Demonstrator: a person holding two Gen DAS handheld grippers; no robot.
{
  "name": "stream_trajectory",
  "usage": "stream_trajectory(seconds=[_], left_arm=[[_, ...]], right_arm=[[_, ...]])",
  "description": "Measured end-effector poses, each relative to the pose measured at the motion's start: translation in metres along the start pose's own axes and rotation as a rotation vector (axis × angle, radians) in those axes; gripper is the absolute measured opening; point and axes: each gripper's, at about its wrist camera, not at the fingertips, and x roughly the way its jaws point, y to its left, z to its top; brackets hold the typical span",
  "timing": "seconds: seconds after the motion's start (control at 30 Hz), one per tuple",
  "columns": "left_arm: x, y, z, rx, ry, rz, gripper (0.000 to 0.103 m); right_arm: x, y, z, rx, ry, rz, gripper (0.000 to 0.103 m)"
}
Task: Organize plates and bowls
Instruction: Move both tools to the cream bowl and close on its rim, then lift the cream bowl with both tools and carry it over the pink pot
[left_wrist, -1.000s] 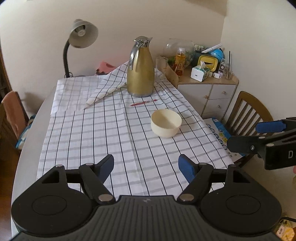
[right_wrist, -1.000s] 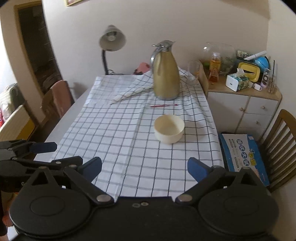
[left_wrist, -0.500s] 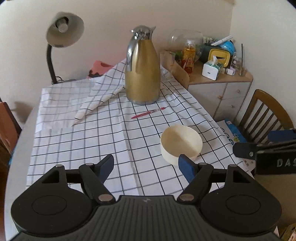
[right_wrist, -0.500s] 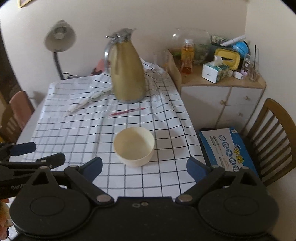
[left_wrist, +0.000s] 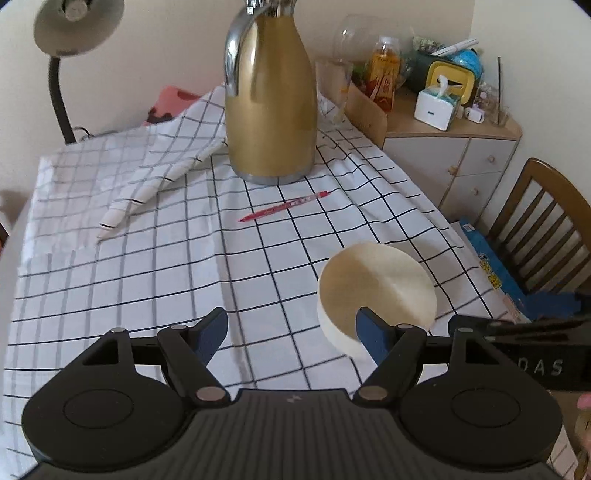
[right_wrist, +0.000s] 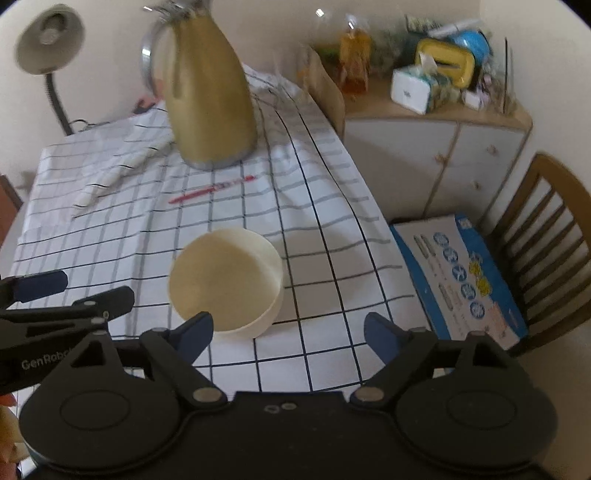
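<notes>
Between the spread blue pads of the left claw (left_wrist: 291, 332) nothing is sitting yet; its jaws are standing wide open, and its right pad is overlapping the near rim of the cream bowl (left_wrist: 375, 291) in the left wrist view. Beside it, the right claw (right_wrist: 288, 328) is likewise hanging open and empty, its left pad lying just at the bowl's near edge. That bowl is resting upright on the checked cloth (left_wrist: 147, 266) covering the surface, near its right-hand edge, well apart from the red pen (left_wrist: 282, 210) and the gold jug (left_wrist: 271, 99) farther back. No plates are showing. Judging by this, the reach for the bowl is under way; doing it well likely means committing one claw, straddling the rim with one pad inside, and closing gently so the light bowl is not sliding off the cloth.
</notes>
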Motion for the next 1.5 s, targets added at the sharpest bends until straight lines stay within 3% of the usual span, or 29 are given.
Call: stream_trajectory(seconds=[0.13,0.4,0.57,0.73,0.87,1.17,1.33,1.5], left_arm=[[0.024,-0.002,0.005,-0.012,0.016,-0.006,0.076],[0.061,0.004,0.004,-0.039,0.061,-0.002,0.076],[0.075,0.003,0.001,-0.037,0.072,-0.004,0.075],[0.081,0.001,0.001,-0.029,0.068,-0.021,0.063],[0.087,-0.003,0.0,-0.015,0.077,-0.029,0.046],[0.083,-0.01,-0.001,-0.009,0.087,-0.074,0.01],[0.072,-0.013,-0.004,-0.002,0.099,-0.077,0.007],[0.054,-0.015,-0.012,-0.001,0.1,-0.084,0.007]], right_arm=[[0.022,-0.005,0.003,0.047,0.033,0.002,0.079],[0.055,-0.004,0.005,0.072,0.066,-0.01,0.073],[0.068,0.002,0.005,0.059,0.077,-0.008,0.061],[0.077,0.006,0.006,0.044,0.077,-0.009,0.051],[0.083,0.01,0.006,0.032,0.086,-0.012,0.046],[0.082,0.016,0.005,0.018,0.08,0.016,0.015],[0.074,0.016,0.004,0.011,0.082,0.004,0.004],[0.059,0.017,0.001,-0.006,0.081,-0.009,0.004]])
